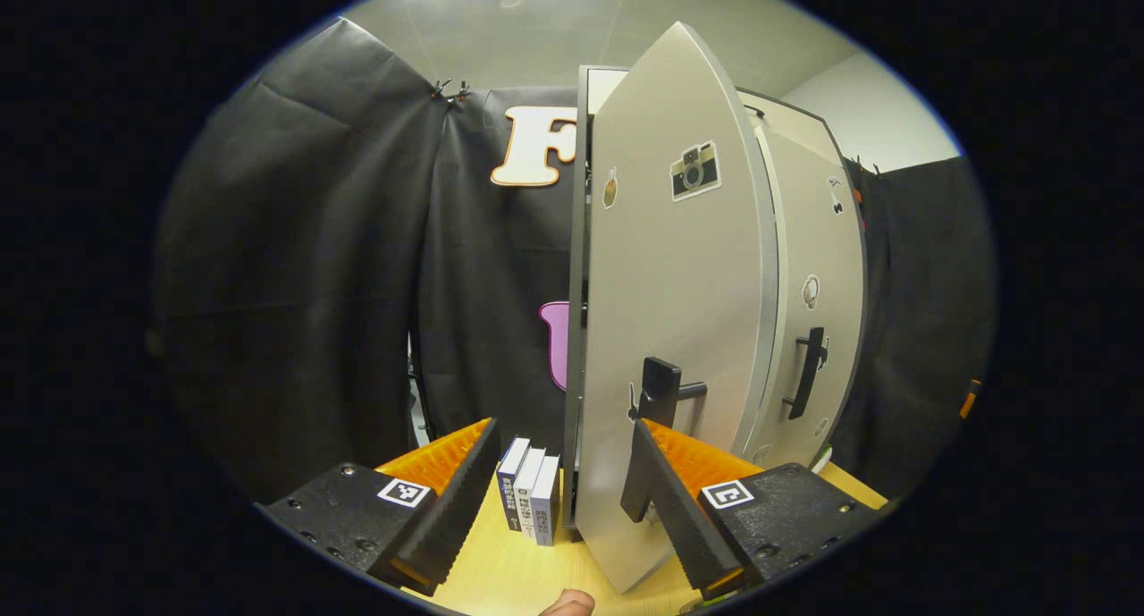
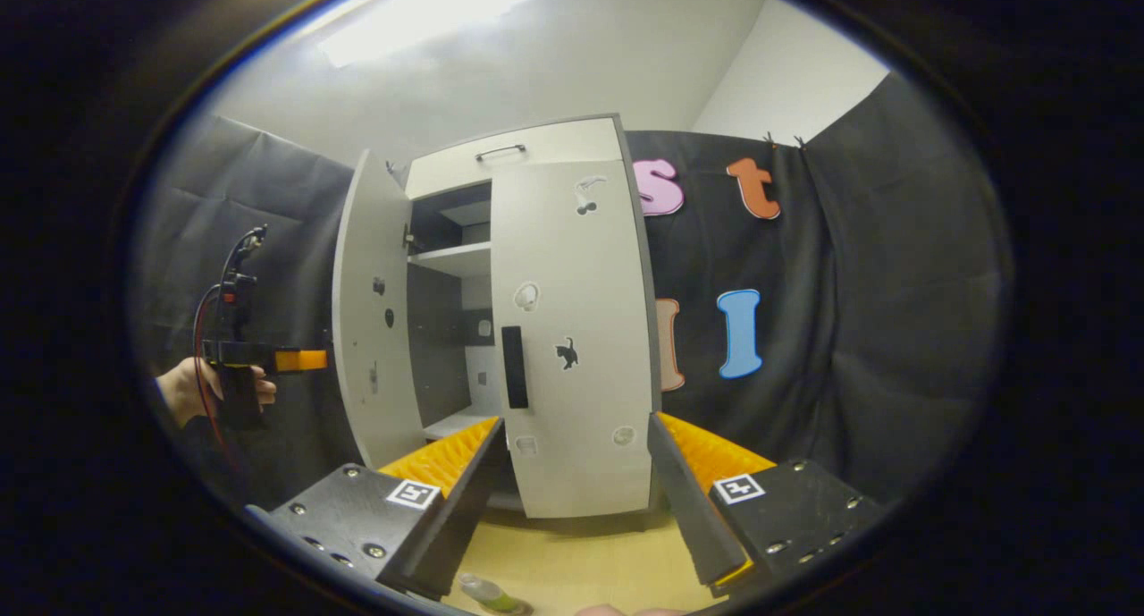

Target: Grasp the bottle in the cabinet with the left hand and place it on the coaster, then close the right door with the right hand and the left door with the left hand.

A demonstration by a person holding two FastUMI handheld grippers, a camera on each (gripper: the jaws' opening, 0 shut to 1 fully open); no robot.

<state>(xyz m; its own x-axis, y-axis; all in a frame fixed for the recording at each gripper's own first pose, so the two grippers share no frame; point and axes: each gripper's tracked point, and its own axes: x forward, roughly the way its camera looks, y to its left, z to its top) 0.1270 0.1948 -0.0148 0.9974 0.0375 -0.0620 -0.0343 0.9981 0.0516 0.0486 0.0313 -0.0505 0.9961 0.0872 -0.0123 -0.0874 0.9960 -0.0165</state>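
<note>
Bright ceiling light (image 2: 420, 12) glare, sharp centre, fisheye-bent edges

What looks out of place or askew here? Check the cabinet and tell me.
Nothing is damaged or spilled. The one thing unfinished: the left door stands ajar, showing the shelves, while the right door is shut. The left gripper has its fingers open by that door's handle.

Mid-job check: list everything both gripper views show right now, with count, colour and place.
Tall grey cabinet: one, on the light wooden table.
Right door: one, grey, shut.
Left door: one, grey, still ajar.
Upright books: three, white and dark, left of the cabinet.
Green bottle: one, at the table's near edge.
Left hand-held gripper: open, fingers astride the left door's edge.
Right hand-held gripper: open, facing the right door.
Hand: one, holding the left hand-held gripper.
</note>
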